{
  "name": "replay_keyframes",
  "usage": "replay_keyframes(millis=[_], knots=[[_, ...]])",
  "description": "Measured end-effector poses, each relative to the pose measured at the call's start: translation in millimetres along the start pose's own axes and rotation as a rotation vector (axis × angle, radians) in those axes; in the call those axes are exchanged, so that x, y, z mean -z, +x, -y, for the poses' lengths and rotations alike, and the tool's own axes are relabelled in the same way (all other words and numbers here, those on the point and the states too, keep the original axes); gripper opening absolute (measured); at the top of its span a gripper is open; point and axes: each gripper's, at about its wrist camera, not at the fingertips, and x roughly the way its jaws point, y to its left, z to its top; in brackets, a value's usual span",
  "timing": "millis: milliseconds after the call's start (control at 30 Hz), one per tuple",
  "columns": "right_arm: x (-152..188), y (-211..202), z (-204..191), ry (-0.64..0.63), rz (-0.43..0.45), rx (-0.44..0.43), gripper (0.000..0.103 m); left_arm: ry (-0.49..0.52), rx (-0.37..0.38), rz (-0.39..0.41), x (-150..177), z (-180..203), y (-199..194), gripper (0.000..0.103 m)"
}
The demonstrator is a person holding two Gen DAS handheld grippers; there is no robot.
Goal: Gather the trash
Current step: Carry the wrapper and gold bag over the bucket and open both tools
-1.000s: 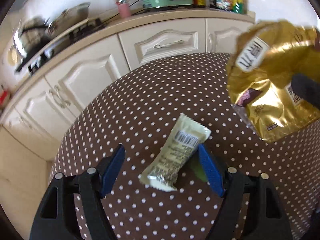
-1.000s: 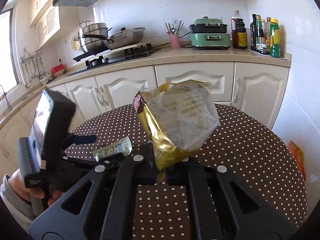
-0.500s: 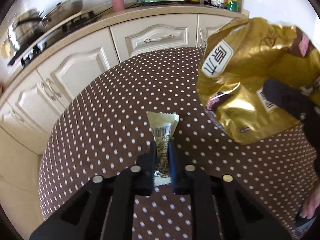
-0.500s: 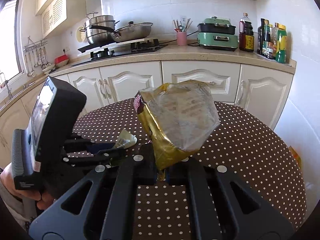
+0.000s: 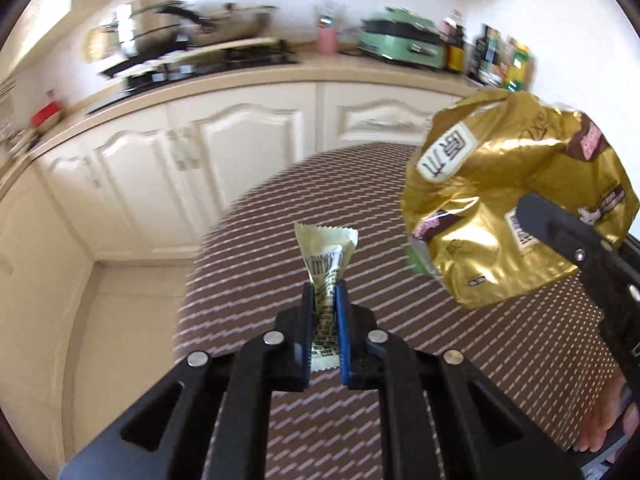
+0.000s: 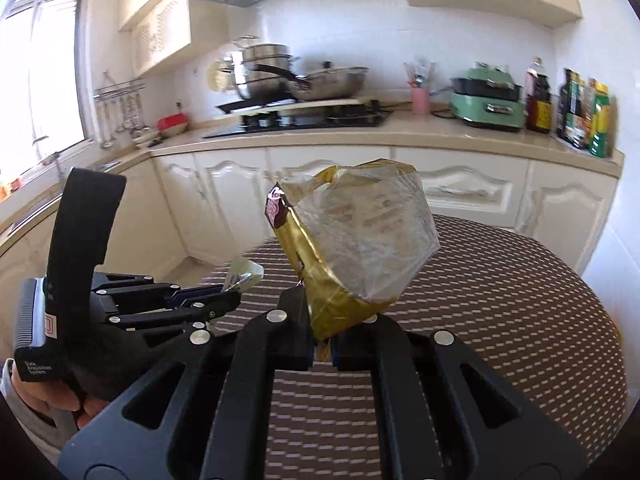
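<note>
Left wrist view is filled below by the round table (image 5: 500,344), which is covered in a brown cloth with white dots, blurred into streaks. Behind it, cream cabinets (image 5: 248,148) and a countertop (image 5: 280,74) are seen, with steel pots (image 5: 152,28) on the hob, a pink cup (image 5: 327,42) and a green cooker (image 5: 404,46) further right. To the right, a crumpled gold snack bag (image 5: 516,208) is held in the air above the table, clamped at its lower edge by the right gripper (image 6: 325,346), whose jaws are closed on it; in the right wrist view the bag's clear window side is turned to the camera. Smaller, a pale green wrapper (image 5: 326,264) with a barcode is pinched between the blue pads (image 5: 342,320) of the left gripper (image 5: 325,320), whose jaws are pressed together on it, and it is lifted clear of the cloth, its crimped end standing upward. In the right wrist view the left gripper (image 6: 224,300) is seen just beside the bag, at its left, with the wrapper (image 6: 244,274) sticking out of its tip.
</note>
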Motion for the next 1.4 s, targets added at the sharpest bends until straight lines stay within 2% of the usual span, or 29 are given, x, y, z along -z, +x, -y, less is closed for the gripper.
replay_keyframes(millis=[233,400,533,667,767,967,1200,1400], knots=[[-1.7,-2.6,-96.3,-0.056,-0.007,-0.132,0.006,-0.152,-0.122,0.032,47.8,-95.6,-61.5,0.01],[9.3,3.8,-176.9,-0.106,-0.038,-0.236,0.006,-0.25,-0.221,0.042,100.6,-164.1,-104.6,0.01],[31.0,20.6,-238.0,-0.137,-0.099,-0.313,0.006,-0.321,-0.289,0.023,145.7,-212.2,-119.4,0.01],[59.4,42.0,-286.1,-0.157,-0.167,-0.364,0.006,-0.401,-0.312,-0.006,191.0,-254.9,-121.8,0.01],[84.9,63.7,-317.4,-0.18,-0.225,-0.382,0.006,-0.451,-0.337,-0.037,222.1,-280.6,-112.1,0.01],[147.5,115.3,-361.8,-0.205,-0.371,-0.398,0.006,-0.555,-0.335,-0.142,284.9,-325.1,-68.9,0.01],[221.3,184.8,-386.6,-0.22,-0.56,-0.371,0.006,-0.66,-0.296,-0.302,348.2,-362.9,5.8,0.01],[271.2,223.8,-389.4,-0.212,-0.674,-0.337,0.006,-0.726,-0.241,-0.387,383.8,-380.1,59.5,0.011]])
